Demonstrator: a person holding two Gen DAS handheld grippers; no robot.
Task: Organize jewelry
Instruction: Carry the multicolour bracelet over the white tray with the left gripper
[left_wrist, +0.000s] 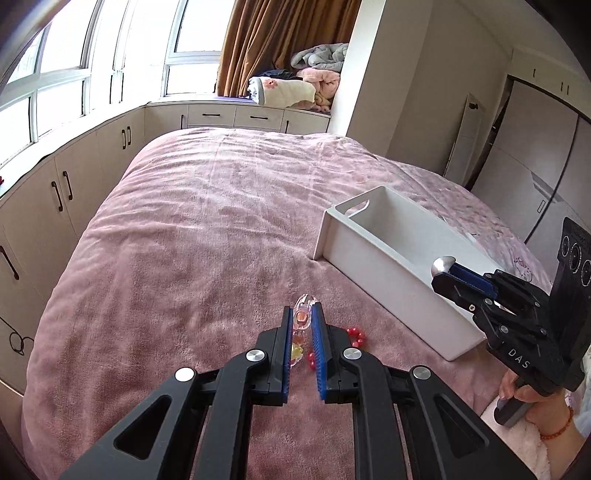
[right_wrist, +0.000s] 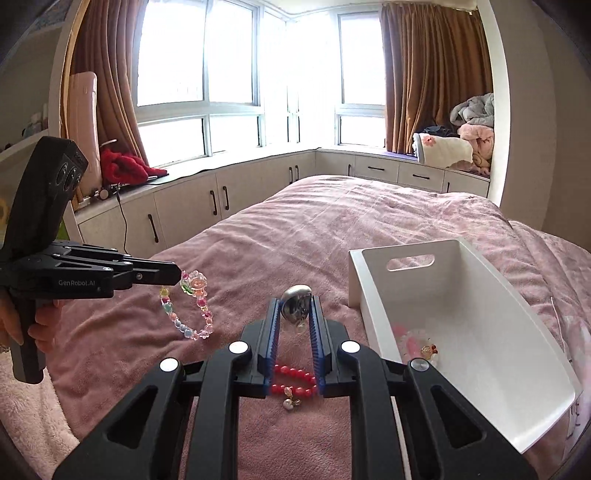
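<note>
My left tongs (left_wrist: 303, 314) are pinching a pastel bead bracelet (right_wrist: 186, 308); my right tongs (right_wrist: 296, 308) are pinching a silver bangle (right_wrist: 295, 301); only the right view shows pink jewelry (right_wrist: 413, 343) inside the white box (right_wrist: 480, 295).

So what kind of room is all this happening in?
A bedroom, it seems: the jewelry lies on a bed with a pink cover, brown curtains hang by a bay window, and folded blankets are piled on the window seat.

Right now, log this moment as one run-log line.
left gripper: shut on pastel bead bracelet, lifted | right gripper: shut on silver piece | red bead bracelet: on bed | white bin: holds one pink piece
</note>
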